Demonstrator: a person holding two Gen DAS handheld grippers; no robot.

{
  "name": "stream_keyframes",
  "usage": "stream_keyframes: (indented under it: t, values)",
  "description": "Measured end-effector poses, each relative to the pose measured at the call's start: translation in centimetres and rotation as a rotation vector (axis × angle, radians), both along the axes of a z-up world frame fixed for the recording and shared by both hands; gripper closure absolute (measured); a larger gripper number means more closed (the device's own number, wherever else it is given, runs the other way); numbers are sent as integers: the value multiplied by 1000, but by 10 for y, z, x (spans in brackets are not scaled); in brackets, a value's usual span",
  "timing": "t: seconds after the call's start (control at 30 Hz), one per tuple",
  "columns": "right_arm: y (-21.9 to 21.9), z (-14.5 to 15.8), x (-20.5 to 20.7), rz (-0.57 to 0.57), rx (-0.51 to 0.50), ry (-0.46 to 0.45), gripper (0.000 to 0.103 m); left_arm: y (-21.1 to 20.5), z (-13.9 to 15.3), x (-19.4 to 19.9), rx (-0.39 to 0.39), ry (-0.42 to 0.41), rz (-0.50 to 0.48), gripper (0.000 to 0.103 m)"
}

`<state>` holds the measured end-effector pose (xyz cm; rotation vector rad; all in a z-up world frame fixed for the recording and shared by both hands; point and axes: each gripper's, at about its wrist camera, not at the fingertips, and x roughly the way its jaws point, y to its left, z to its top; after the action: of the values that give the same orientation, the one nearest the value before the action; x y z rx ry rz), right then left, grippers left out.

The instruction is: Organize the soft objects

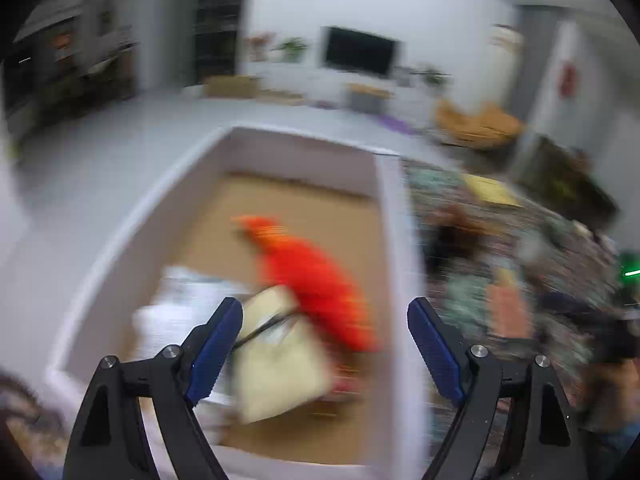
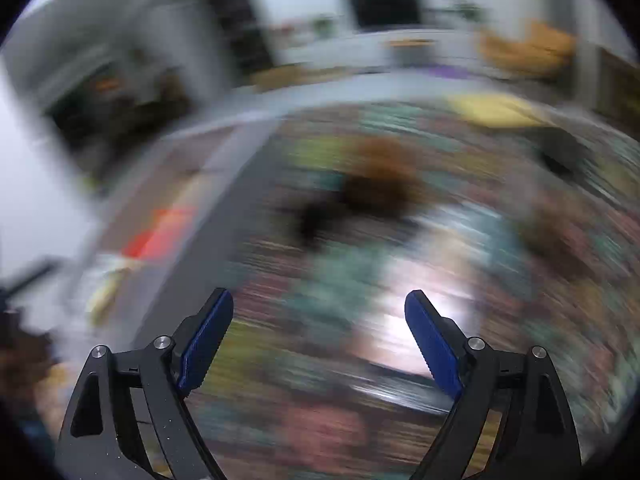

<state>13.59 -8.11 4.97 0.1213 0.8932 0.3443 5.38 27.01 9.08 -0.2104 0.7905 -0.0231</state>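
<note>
My left gripper (image 1: 324, 304) hangs open over a white-walled box (image 1: 390, 216) with a cardboard floor; nothing is between its fingers. Inside the box lie a red-orange soft toy (image 1: 316, 276), a cream soft piece (image 1: 280, 360) with a dark cord, and something white (image 1: 184, 308). The right wrist view is heavily blurred. In it my right gripper (image 2: 318, 295) stands open and empty above a patterned cloth surface (image 2: 320, 420). A brown and black plush thing (image 2: 372, 184) lies on that surface ahead of it, also seen as a brown plush (image 1: 452, 232) to the right of the box.
A yellow flat item (image 1: 494, 192) lies on the patterned surface further back. The box (image 2: 160, 240) shows at the left of the right wrist view. A dark device with a green light (image 1: 628, 272) is at the right edge. Beyond are a grey floor, a television (image 1: 360, 50) and an orange chair (image 1: 476, 120).
</note>
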Motion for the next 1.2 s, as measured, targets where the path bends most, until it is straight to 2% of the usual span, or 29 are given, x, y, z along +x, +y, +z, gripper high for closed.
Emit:
stream_keyframes:
  t: [0.07, 0.17, 0.23, 0.3, 0.43, 0.5, 0.63, 0.73, 0.87, 0.97, 1.1, 1.2]
  values:
    - [-62, -35, -12, -191, -31, 39, 14, -49, 6, -5, -16, -23, -128, 15]
    - [-128, -70, -31, -425, -18, 109, 14, -118, -1, -5, -47, -14, -292, 4]
    - [-153, -84, -36, -509, 9, 128, 14, -156, -18, -1, -57, 15, -356, 3]
    - [-158, -79, -49, -525, 28, 57, 14, -183, -44, 6, -42, 52, -360, 3]
    - [-145, -65, -53, -495, -17, 29, 14, -198, -106, 31, 26, 163, -288, 3]
    - [-138, -68, -53, -483, -29, 24, 14, -198, -122, 41, 73, 186, -253, 4]
    - [-143, -75, -51, -484, -11, 48, 14, -207, -144, 69, 211, 159, -238, 3]
    - [-148, -80, -54, -486, 13, 40, 14, -203, -155, 85, 259, 171, -228, 3]
    - [-154, -80, -56, -489, 55, 35, 14, -190, -164, 95, 184, 185, -211, 0]
    - [-154, -79, -56, -489, 61, 36, 13, -191, -165, 95, 189, 179, -209, 0]
    - [-150, -79, -53, -485, 25, 44, 13, -190, -165, 93, 190, 176, -207, 0]
    - [-141, -79, -50, -477, -38, 55, 13, -191, -165, 93, 190, 176, -207, 0]
